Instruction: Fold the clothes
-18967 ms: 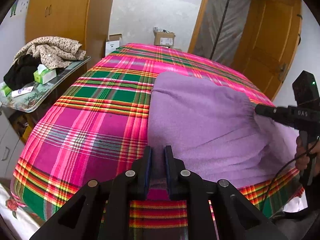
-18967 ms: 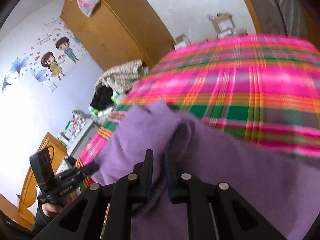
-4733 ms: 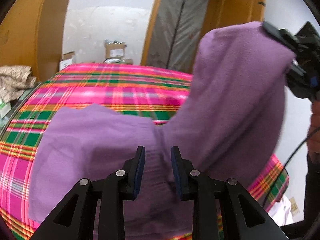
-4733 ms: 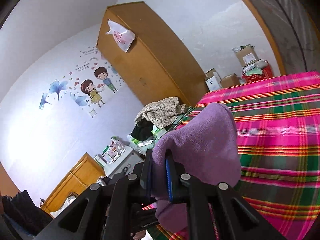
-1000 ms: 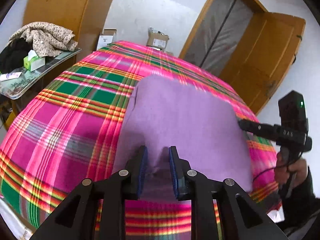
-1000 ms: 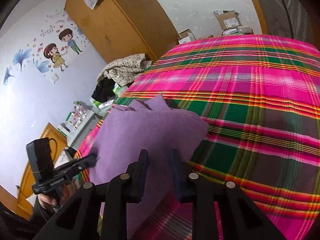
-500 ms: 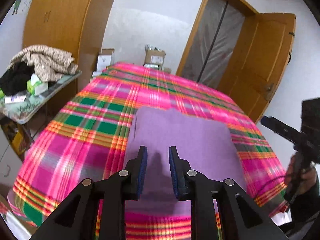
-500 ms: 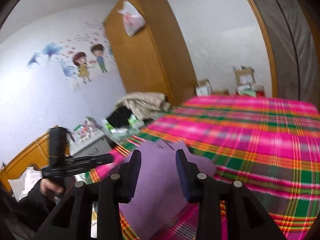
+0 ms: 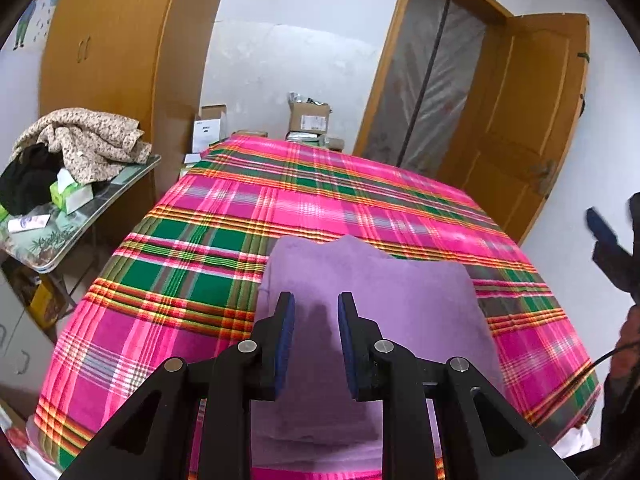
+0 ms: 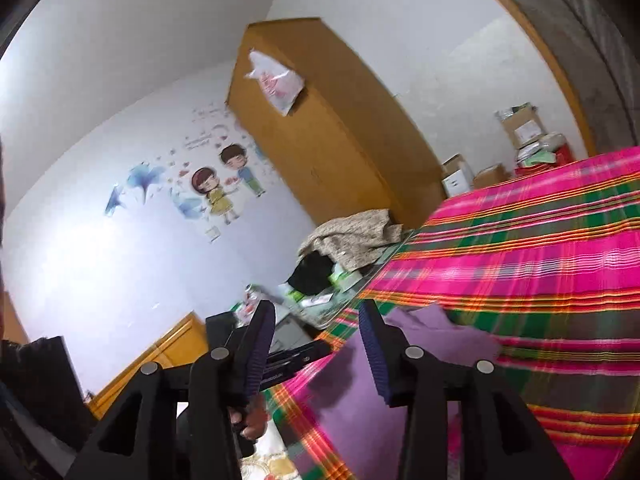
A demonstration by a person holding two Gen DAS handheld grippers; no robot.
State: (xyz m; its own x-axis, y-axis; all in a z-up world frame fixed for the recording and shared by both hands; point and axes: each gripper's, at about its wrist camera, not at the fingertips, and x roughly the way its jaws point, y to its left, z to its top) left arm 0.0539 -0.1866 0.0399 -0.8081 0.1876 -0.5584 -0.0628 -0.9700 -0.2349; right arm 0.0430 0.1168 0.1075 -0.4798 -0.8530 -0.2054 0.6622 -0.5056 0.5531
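Note:
A purple garment (image 9: 400, 300) lies folded into a flat rectangle on the pink and green plaid bed (image 9: 320, 200), near its front edge. My left gripper (image 9: 314, 310) hovers above the garment's near left part, open, with nothing between its pads. My right gripper (image 10: 316, 320) is raised off the garment (image 10: 400, 380), at its corner; its jaws are opening wide and are empty. In the left wrist view the right gripper (image 9: 618, 224) shows at the right edge, over the bed's right side. The left gripper (image 10: 304, 354) and a hand (image 10: 250, 420) holding it appear low in the right wrist view.
A side table (image 9: 80, 216) left of the bed carries a clothes pile (image 9: 80, 140) and a tissue box (image 9: 70, 196). A wooden wardrobe (image 9: 112, 40) stands behind it. Cardboard boxes (image 9: 308, 120) sit beyond the bed. A wooden door (image 9: 532, 120) stands open at the right.
Both grippers have lifted up and back from the garment, which stays folded on the bed. The right gripper's jaws have spread wider and it now points more level.

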